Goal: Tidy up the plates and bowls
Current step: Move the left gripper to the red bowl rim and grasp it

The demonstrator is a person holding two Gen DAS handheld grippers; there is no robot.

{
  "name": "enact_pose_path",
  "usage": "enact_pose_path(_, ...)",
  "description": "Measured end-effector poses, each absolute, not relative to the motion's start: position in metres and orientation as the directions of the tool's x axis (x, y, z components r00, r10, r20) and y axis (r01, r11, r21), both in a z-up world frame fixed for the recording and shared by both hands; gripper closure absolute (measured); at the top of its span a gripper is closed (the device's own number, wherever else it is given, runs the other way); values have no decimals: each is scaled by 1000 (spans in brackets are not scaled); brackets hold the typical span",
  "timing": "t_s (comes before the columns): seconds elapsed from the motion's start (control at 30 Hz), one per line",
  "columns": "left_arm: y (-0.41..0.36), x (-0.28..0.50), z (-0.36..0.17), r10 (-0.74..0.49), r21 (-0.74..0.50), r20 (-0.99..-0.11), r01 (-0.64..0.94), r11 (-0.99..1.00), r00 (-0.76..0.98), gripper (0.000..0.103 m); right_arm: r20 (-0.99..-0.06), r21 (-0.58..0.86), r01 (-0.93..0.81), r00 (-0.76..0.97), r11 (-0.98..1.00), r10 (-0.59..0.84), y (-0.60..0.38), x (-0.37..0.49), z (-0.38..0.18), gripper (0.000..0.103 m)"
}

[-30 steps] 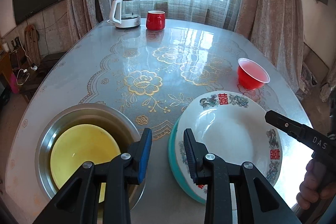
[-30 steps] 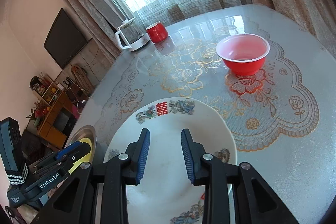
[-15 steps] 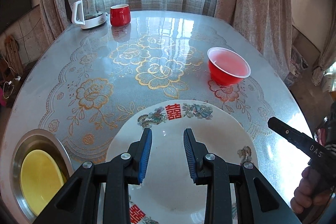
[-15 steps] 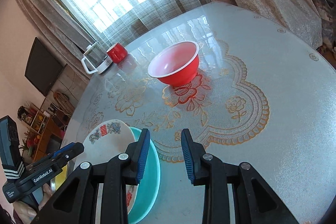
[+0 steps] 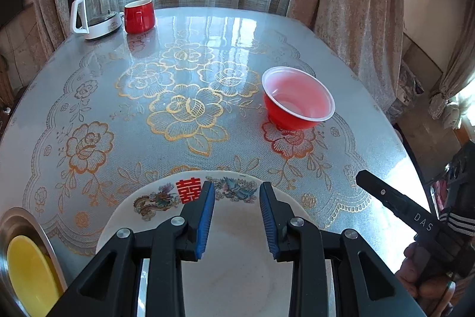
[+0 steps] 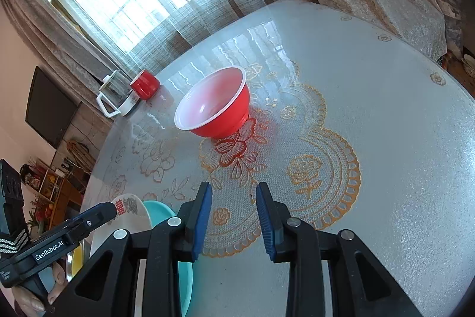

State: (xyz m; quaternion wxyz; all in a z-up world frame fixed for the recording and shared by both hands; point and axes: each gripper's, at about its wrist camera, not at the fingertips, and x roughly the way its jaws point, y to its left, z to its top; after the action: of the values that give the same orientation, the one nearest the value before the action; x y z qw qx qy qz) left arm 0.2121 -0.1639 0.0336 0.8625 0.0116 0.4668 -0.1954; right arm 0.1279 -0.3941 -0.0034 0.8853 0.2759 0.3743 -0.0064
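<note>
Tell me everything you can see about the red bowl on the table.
The red bowl is small, round and deep, glossy red outside with a pale pinkish-white inside and a thin white rim; it looks like plastic. It appears empty. It stands upright on a narrow foot on the lace-patterned table cover, over a flower motif it tints red. Nothing else touches it: it stands alone, beyond the white plate. The right gripper points toward it, jaws open, well short.

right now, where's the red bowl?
The red bowl stands alone on the table, right of centre in the left wrist view, beyond the white plate. In the right wrist view it sits ahead of the open right gripper.
</note>
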Motion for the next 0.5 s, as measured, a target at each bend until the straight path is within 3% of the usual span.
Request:
enact_pose_path(0.17,-175,225,37,-346,-182,-805,355,917,482,72,-666,483,213,719,850,199,-399,140,-2,72)
enact_pose_path(0.3,-184,236,38,-367,-202,-804,366,908,468,80,-663,496,213,719,842,209,-405,150,1,72)
enact_pose_path(0.5,-194,262,39,-425,-294,-792,336,895,439,83,-647,517,209,730,830,220,-411,169,9,72)
